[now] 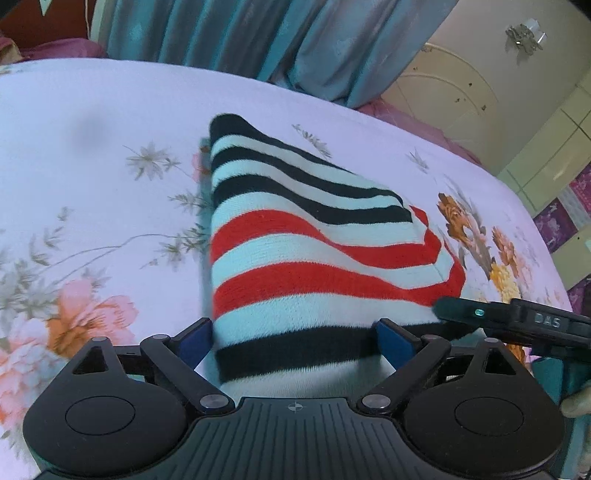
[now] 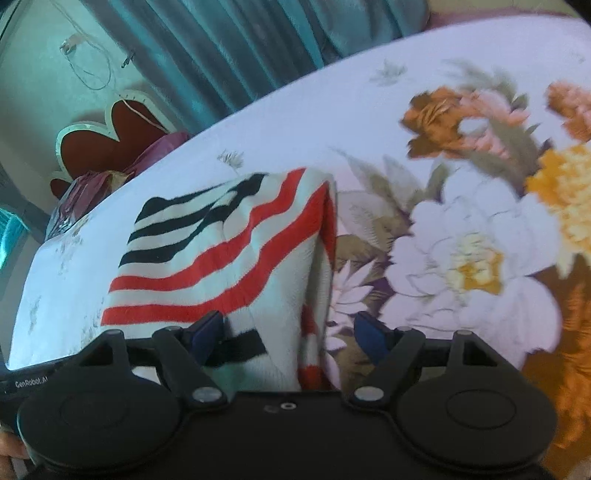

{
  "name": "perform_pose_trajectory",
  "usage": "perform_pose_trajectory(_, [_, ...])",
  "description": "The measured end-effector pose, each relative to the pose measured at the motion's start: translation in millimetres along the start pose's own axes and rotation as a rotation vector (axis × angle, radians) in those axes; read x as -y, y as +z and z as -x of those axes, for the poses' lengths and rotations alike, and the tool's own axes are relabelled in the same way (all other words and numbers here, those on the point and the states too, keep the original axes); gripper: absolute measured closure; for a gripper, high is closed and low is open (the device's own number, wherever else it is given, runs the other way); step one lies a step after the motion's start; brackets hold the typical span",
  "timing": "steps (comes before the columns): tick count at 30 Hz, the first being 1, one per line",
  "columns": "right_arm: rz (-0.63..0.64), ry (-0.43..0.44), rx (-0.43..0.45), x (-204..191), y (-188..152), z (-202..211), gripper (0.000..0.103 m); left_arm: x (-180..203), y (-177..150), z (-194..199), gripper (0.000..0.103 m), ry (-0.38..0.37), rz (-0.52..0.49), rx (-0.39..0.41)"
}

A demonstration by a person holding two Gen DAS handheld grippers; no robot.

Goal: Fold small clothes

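Observation:
A small knitted garment [image 1: 295, 240] with black, red and white stripes lies folded on the floral bedsheet [image 1: 92, 129]. My left gripper [image 1: 295, 339] is open, its blue pads either side of the garment's near edge. The right gripper's body [image 1: 517, 317] shows at the garment's right corner in the left wrist view. In the right wrist view the same garment [image 2: 229, 258] lies left of centre. My right gripper [image 2: 288, 332] is open over its near right corner, the left pad [image 2: 208, 328] on the cloth.
The bedsheet [image 2: 461, 221] has large orange and white flowers to the right. Teal curtains [image 1: 240, 33] hang behind the bed. A red headboard [image 2: 110, 136] and purple pillow [image 2: 92, 184] are at the far left. A cream wardrobe [image 1: 461, 85] stands at the right.

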State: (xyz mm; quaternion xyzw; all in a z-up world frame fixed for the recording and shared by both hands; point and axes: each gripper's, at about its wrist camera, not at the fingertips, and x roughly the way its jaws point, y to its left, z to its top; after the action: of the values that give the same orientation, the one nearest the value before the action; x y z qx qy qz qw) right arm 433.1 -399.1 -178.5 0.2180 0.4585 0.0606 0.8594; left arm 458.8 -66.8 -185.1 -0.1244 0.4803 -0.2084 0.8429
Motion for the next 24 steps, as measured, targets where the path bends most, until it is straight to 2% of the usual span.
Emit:
perform_pose_trajectory(2, [-0.007, 0.023, 0.003, 0.4, 0.5, -7.0, 0.025, 1.6, 2.2, -7.3, 0.008, -0.011, -0.001, -0.006])
perform_pose_trajectory(3, [-0.002, 0.036, 0.008, -0.4, 1.1, -9.9, 0.032, 3.0, 2.9, -11.0, 0.008, -0.015, -0.003, -0.006])
perform_pose_trajectory(4, [0.002, 0.050, 0.006, -1.6, 2.0, -12.7, 0.043, 4.1, 3.5, -13.1, 0.008, -0.017, -0.007, -0.003])
perform_pose_trajectory(7, [-0.005, 0.071, -0.003, -3.1, 3.7, -17.4, 0.050, 5.9, 5.0, -16.8, 0.008, -0.019, -0.014, 0.006])
perform_pose_trajectory(9, [-0.006, 0.091, -0.012, -2.5, 4.3, -15.3, 0.060, 7.8, 5.4, -13.1, 0.021, -0.022, -0.014, 0.014])
perform_pose_trajectory(11, [-0.008, 0.109, -0.015, -0.8, 5.6, -13.2, 0.060, 7.8, 6.8, -9.5, 0.026, -0.023, -0.023, 0.024])
perform_pose_trajectory(15, [0.000, 0.109, -0.008, -0.1, 4.3, -19.1, 0.051, 3.7, 7.9, -14.0, 0.027, -0.032, -0.011, 0.023])
perform_pose_trajectory(17, [0.014, 0.089, -0.010, -5.5, 4.0, -19.5, 0.052, 6.5, 6.8, -13.5, 0.030, -0.022, -0.015, 0.030])
perform_pose_trajectory(19, [0.024, 0.075, -0.017, -9.4, 3.8, -17.7, 0.064, 10.3, 6.4, -8.2, 0.038, -0.016, -0.026, 0.043])
perform_pose_trajectory(24, [0.026, 0.092, 0.019, -18.2, 2.0, -1.8, 0.067, 19.2, 7.1, 7.6, 0.046, -0.008, -0.076, 0.078])
